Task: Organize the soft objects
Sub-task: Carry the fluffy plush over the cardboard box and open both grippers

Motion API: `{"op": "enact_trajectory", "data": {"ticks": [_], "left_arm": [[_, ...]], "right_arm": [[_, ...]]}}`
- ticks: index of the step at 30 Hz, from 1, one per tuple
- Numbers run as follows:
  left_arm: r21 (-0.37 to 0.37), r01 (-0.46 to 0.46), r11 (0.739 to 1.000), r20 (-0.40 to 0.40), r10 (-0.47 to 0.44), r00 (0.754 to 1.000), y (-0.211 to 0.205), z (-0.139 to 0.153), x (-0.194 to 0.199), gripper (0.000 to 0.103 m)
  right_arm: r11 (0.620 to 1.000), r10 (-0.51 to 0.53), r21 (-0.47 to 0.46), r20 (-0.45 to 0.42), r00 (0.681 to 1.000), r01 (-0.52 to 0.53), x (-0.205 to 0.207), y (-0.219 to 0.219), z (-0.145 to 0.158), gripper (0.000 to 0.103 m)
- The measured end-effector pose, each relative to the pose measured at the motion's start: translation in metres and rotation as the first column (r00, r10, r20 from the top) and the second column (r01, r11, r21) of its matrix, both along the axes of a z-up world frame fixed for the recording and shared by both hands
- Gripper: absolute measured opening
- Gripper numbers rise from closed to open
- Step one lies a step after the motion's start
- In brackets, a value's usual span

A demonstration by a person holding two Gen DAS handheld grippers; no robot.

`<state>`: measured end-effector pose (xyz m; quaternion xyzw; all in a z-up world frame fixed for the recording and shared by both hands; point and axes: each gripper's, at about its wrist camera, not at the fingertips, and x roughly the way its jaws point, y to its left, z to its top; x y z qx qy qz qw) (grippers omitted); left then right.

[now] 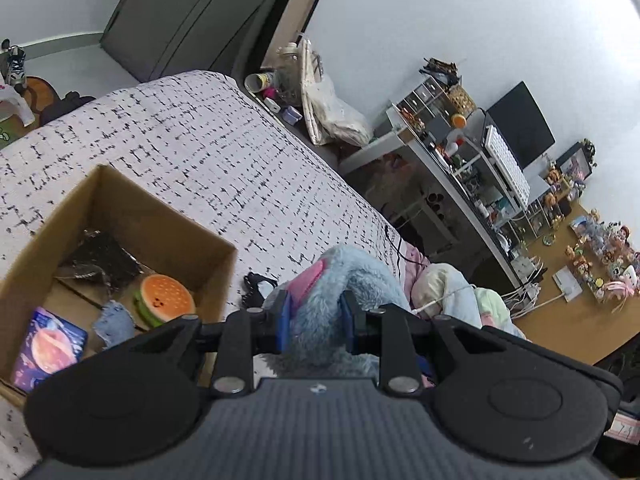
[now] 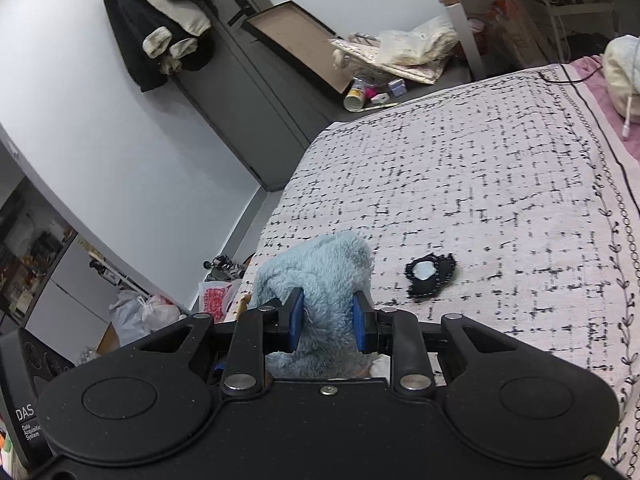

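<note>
My left gripper (image 1: pixel 316 322) is shut on a blue furry plush toy (image 1: pixel 352 276) with a pink patch, held above the bed just right of an open cardboard box (image 1: pixel 100 184). My right gripper (image 2: pixel 327 325) is shut on another part of the same blue plush (image 2: pixel 324 264). The box holds a burger-shaped plush (image 1: pixel 164 298), a small blue fabric piece (image 1: pixel 114 320), a dark crinkled item (image 1: pixel 100 260) and a blue pictured pack (image 1: pixel 50 344). A small black and white soft item (image 2: pixel 430 274) lies on the bedspread; it also shows in the left wrist view (image 1: pixel 258 288).
The bed has a white cover with black dashes (image 2: pixel 460 168). Pale bedding (image 1: pixel 452 292) is bunched at its far end. A cluttered desk with a monitor (image 1: pixel 520 128) stands beyond. Bags and clutter (image 2: pixel 400 52) lie on the floor by the dark door (image 2: pixel 240 80).
</note>
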<state>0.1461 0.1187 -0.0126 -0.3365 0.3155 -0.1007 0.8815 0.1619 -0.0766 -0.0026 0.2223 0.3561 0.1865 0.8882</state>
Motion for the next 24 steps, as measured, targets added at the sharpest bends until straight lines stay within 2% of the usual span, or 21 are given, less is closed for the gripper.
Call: {"op": "enact_trajectory", "data": {"ticks": [12,19,24], "left_arm": [[-0.022,-0.071,0.997,-0.027,0.07,0.997,0.037,-0.008,-0.001,0.025],[-0.027,-0.085,0.996,-0.099,0.082,0.992,0.058,-0.02,-0.003,0.025],[0.003,-0.07,0.998,-0.154,0.07,0.986,0.065,-0.027,-0.008,0.026]], "right_arm": [[0.999,0.033,0.009,-0.011,0.999,-0.033,0.008,0.038,-0.01,0.025],[0.998,0.058,-0.016,-0.054,0.997,-0.059,0.009,0.059,-0.021,0.025],[0.996,0.081,-0.022,-0.117,0.99,-0.084,0.005,0.067,-0.028,0.026]]}}
